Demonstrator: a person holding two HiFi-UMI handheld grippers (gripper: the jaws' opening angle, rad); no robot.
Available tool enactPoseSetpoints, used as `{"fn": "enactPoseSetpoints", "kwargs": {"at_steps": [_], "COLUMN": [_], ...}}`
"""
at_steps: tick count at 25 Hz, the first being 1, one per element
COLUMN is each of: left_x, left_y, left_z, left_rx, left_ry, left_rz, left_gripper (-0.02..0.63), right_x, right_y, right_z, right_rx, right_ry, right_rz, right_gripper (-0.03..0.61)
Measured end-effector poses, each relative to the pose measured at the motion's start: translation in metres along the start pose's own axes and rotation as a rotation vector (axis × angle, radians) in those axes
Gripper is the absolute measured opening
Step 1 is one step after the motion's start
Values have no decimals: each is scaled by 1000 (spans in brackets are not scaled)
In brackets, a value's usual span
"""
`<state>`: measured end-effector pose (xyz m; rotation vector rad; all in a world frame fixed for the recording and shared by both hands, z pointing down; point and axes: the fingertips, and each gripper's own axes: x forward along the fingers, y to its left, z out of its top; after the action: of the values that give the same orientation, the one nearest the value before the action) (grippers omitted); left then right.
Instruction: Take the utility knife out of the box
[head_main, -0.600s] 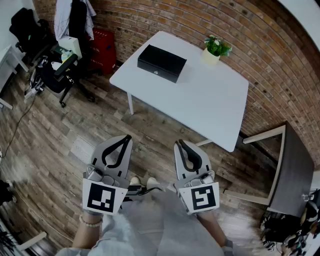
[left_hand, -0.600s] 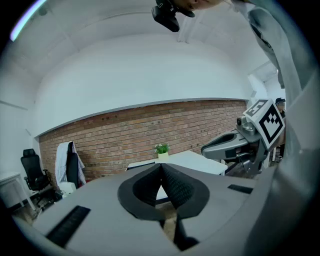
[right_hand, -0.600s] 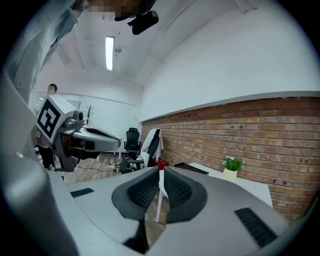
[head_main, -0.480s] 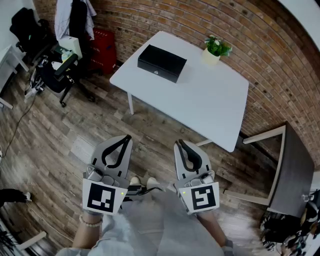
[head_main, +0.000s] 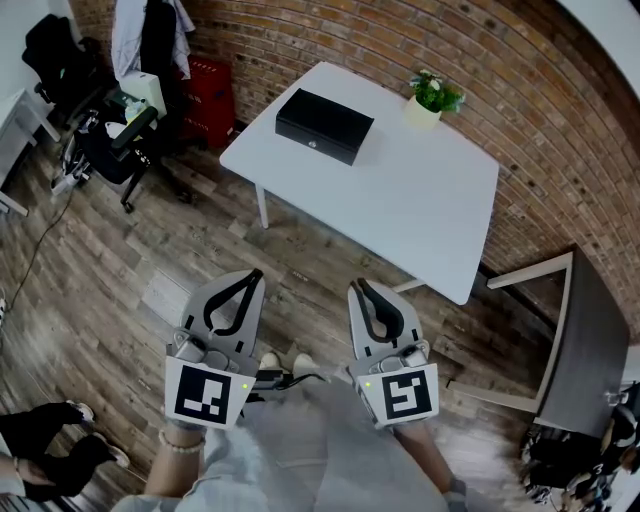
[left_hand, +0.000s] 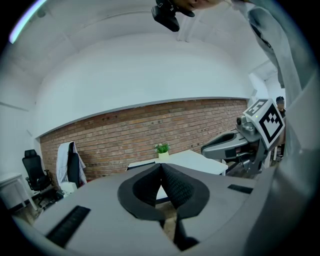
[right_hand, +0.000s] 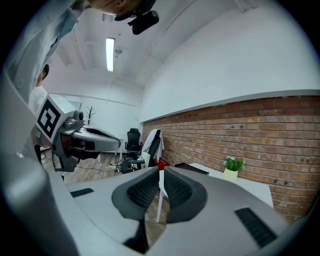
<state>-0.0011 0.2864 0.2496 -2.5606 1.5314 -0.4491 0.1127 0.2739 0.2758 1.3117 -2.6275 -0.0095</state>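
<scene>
Both grippers are in front of me over the wood floor (head_main: 120, 260), well short of the table (head_main: 420, 215).

Left gripper (head_main: 255, 274): clenched, tips touching, nothing between the pads. It sits at about 7 o'clock in the head view and points roughly level, slightly nose-down.

Right gripper (head_main: 357, 286): also clenched and empty. Its own view shows only a thin slit below the tips, with a white table leg visible through it. It sits at about 5 o'clock, parallel to the left one and near it.

The black box (head_main: 324, 125) is at 12 o'clock from the grippers, on the white table near its left corner, lid down. I can't see the utility knife in any view, and the closed box hides whatever is in it.

A potted plant (head_main: 433, 98) is at 1 o'clock on the same table, near the brick wall (head_main: 330, 40) and apart from the box.

Office chairs and a red case (head_main: 205, 100) are at 10–11 o'clock. Someone's legs and shoes (head_main: 60, 440) are at 8 o'clock by the frame edge. A dark side table (head_main: 585, 340) is at 3 o'clock.
</scene>
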Motion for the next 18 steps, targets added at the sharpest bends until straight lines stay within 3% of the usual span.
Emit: {"fn": "enactPoseSetpoints", "kwargs": {"at_steps": [18], "left_x": [6], "left_y": [-22], "left_z": [15], "left_rx": [-34], "left_ry": [-5], "left_rz": [86], "left_gripper": [16], "right_x": [-21], "right_y": [-30], "right_z": [-8], "right_rx": [29], "right_ry": [-13], "right_rz": [38], "right_gripper": [58]}}
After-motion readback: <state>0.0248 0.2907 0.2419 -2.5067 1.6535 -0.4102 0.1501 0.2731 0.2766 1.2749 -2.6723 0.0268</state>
